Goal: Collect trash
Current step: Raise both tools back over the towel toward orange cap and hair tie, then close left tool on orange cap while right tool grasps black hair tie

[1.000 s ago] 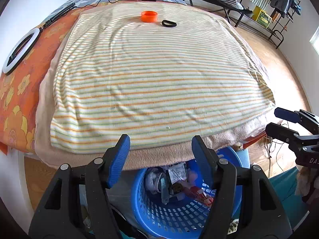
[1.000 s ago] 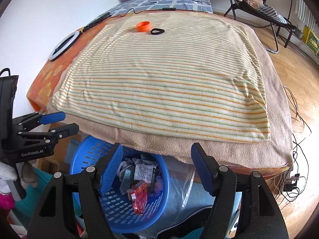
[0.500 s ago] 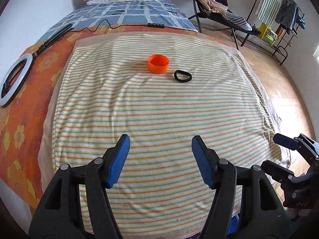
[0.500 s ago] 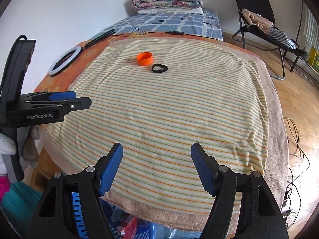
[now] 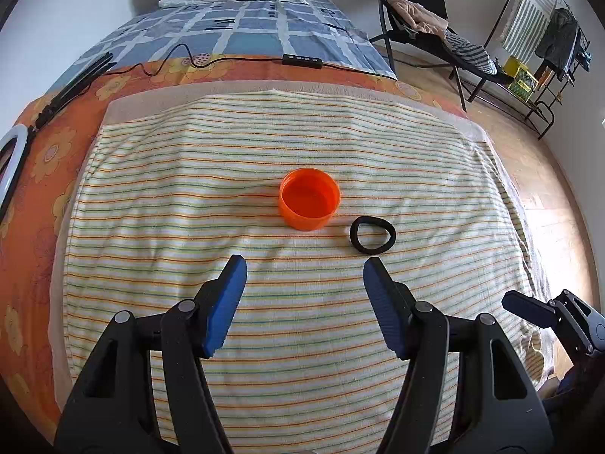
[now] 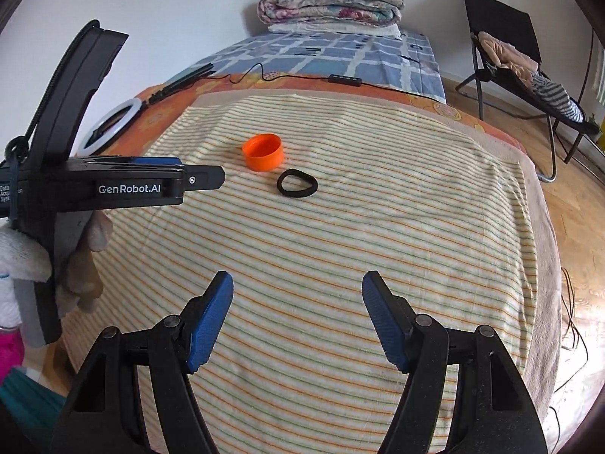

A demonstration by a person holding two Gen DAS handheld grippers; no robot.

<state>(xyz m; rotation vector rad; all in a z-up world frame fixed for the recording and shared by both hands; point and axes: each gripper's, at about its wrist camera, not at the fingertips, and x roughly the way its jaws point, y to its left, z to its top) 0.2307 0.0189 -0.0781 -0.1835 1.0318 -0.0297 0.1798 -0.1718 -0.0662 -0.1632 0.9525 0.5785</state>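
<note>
Both grippers have slid forward off the blue basket, now out of view. Left gripper (image 5: pixel 304 263) and right gripper (image 6: pixel 297 278) hover with jaws spread, empty. Orange cap (image 5: pixel 309 203) sits mid-blanket (image 5: pixel 189 196), black hair tie (image 5: pixel 372 235) just right of it.

My left gripper (image 5: pixel 304 265): jaws apart, empty, angled downward. My right gripper (image 6: pixel 297 280): same, alongside.
</note>
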